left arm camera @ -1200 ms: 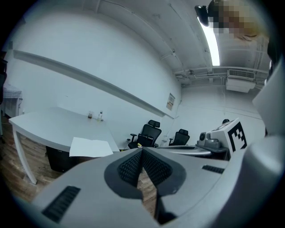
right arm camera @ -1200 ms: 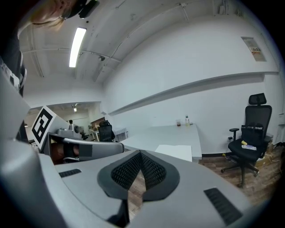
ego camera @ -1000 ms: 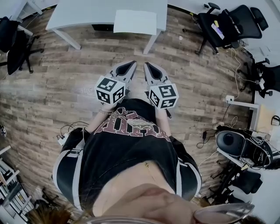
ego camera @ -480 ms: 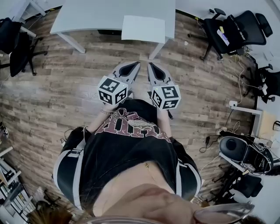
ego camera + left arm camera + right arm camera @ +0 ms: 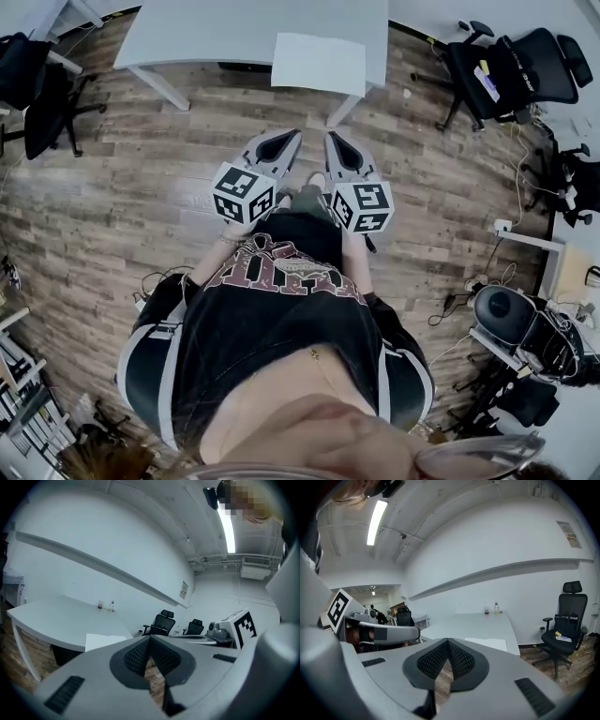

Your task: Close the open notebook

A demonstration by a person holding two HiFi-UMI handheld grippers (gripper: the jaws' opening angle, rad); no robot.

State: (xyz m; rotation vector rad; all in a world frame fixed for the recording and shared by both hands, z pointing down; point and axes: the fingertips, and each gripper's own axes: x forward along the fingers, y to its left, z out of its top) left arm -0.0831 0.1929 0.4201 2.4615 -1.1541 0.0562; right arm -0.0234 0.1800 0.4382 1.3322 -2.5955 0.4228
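Counter (image 5: pixel 225 33) nearer now, open notebook (image 5: pixel 319 64) at near edge. Left tool (image 5: pixel 274 146), right tool (image 5: pixel 339 150) closed, empty. Step closer, flip cover squarely.

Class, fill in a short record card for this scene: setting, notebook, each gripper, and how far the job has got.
Setting: office with wood floor, grey table, black chair
Notebook: white, lying flat at the table's near edge
Left gripper: held at the chest, fingers together, holding nothing
Right gripper: beside the left, fingers together, holding nothing
Progress: not yet begun; both grippers are short of the table
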